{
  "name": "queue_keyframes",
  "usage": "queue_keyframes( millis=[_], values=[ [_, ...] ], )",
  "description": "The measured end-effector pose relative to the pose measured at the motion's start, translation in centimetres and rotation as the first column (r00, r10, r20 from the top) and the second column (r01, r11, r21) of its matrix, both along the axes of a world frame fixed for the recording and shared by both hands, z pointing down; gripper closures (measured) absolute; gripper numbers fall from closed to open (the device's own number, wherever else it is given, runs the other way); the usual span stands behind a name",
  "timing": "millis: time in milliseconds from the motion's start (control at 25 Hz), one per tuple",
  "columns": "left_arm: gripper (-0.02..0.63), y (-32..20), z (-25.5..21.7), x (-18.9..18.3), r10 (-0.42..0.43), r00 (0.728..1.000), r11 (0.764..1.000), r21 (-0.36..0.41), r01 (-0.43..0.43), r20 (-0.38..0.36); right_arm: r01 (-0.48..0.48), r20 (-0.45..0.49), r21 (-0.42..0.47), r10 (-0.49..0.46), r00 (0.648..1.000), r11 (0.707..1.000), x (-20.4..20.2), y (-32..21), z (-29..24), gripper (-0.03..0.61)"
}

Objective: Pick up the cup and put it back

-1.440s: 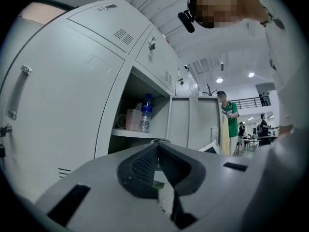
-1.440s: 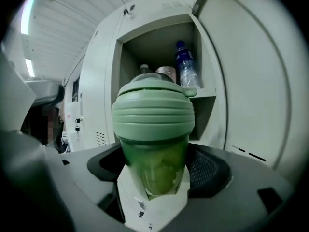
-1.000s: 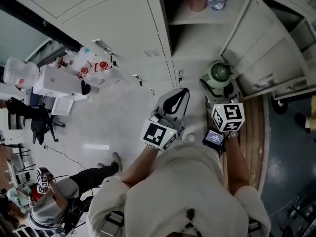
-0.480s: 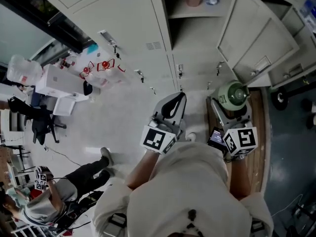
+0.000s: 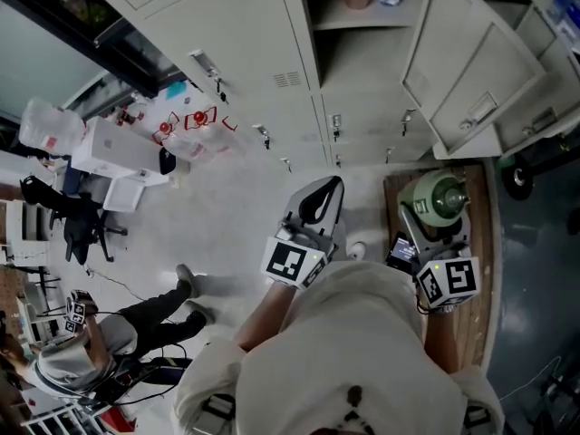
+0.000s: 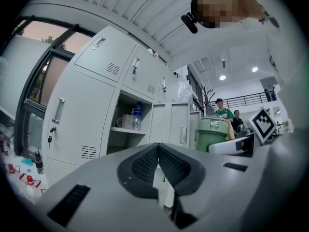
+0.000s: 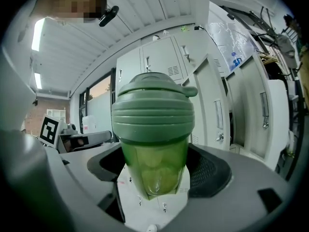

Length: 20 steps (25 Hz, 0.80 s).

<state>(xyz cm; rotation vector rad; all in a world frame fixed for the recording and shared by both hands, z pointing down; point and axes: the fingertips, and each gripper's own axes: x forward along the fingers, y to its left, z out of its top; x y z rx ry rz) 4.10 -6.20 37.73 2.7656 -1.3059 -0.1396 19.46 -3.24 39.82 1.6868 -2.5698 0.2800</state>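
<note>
fig. head view with both gripper views; cup carried in front of the lockers.

the right gripper (image 5: pixel 433 214) has its fingers closed on the translucent lower body of the green cup (image 5: pixel 433 196), which is lifted clear with its ribbed lid (image 7: pixel 153 103) uppermost. it sits at about 3 o'clock in the head view. the left gripper (image 5: pixel 323 188), at about 6 o'clock of the open locker compartment (image 5: pixel 358 57), has its fingers pressed together on nothing.

step in hand, as judged: carrying the cup toward its resting place. to do it well:
- hold the grip low and even, as the heavy lid makes the cup top-weighted
- keep the lid level so that nothing can shift or leak
- steer around the open door (image 5: pixel 471 71) at about 1 o'clock
- set the base flat before the fingers part
- leave the left gripper aside

containers:
- cup: the walls show green in the right gripper view (image 7: pixel 153 168). whether they hold liquid cannot be told. the lid appears seated.
- open compartment, at 12 o'clock in the head view: its shelf (image 6: pixel 128 130) carries a clear bottle (image 6: pixel 137 116) and a pale mug (image 6: pixel 125 121) just beside it. the contents of both are too small to read. the space below that shelf looks bare.
</note>
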Motion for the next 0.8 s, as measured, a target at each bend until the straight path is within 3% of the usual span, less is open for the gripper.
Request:
queue_keyframes(
  millis=[800],
  values=[
    [0.604,1.2,0.1,1.3,0.042,0.999,0.999,-0.011,-0.042,0.013,0.045,0.011,-0.012,-0.045,0.999,0.999,-0.9,0.3,1.0,0.198]
  ],
)
